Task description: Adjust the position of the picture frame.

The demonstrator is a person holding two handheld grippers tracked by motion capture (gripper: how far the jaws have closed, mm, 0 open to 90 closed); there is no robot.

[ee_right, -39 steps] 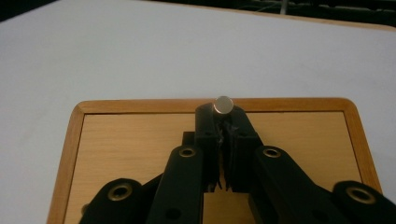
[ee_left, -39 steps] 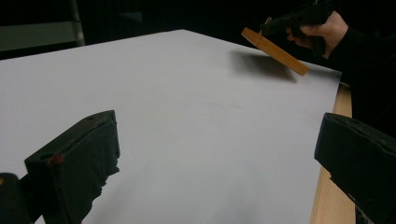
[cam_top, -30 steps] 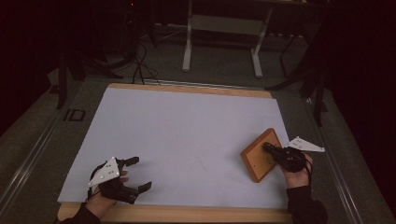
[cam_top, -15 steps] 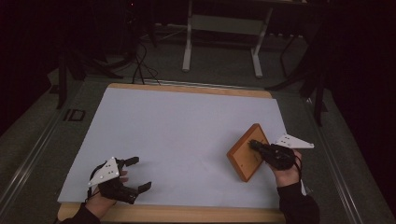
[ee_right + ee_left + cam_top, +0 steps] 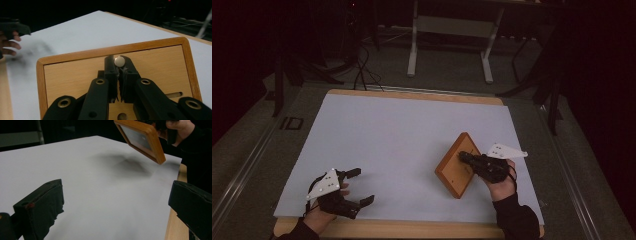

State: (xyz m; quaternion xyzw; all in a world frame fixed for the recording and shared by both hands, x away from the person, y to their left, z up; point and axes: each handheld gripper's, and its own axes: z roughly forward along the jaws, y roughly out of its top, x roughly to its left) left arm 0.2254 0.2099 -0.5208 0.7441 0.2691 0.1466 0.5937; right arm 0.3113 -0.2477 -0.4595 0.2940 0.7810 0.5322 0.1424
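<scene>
A wooden framed panel [image 5: 453, 172] hangs tilted just above the white sheet at the right, casting a shadow under it. My right gripper [image 5: 464, 156] is shut on the small round metal knob [image 5: 119, 61] in the middle of the panel [image 5: 75, 75]; both jaws pinch the knob, as the right gripper view [image 5: 120, 68] shows. The left gripper view has the panel [image 5: 142, 140] raised off the table at the far side. My left gripper [image 5: 362, 186] rests near the front left edge, open with nothing between its jaws [image 5: 117, 195].
A white sheet [image 5: 402, 135] covers the wooden table, whose bare front edge [image 5: 412, 229] shows along the near side. Behind the table stand grey metal legs [image 5: 449, 45] and cables [image 5: 362, 60] on a dark floor.
My right gripper has carried the wooden panel leftward and a little up, toward the table's middle. The left gripper has stayed in place.
</scene>
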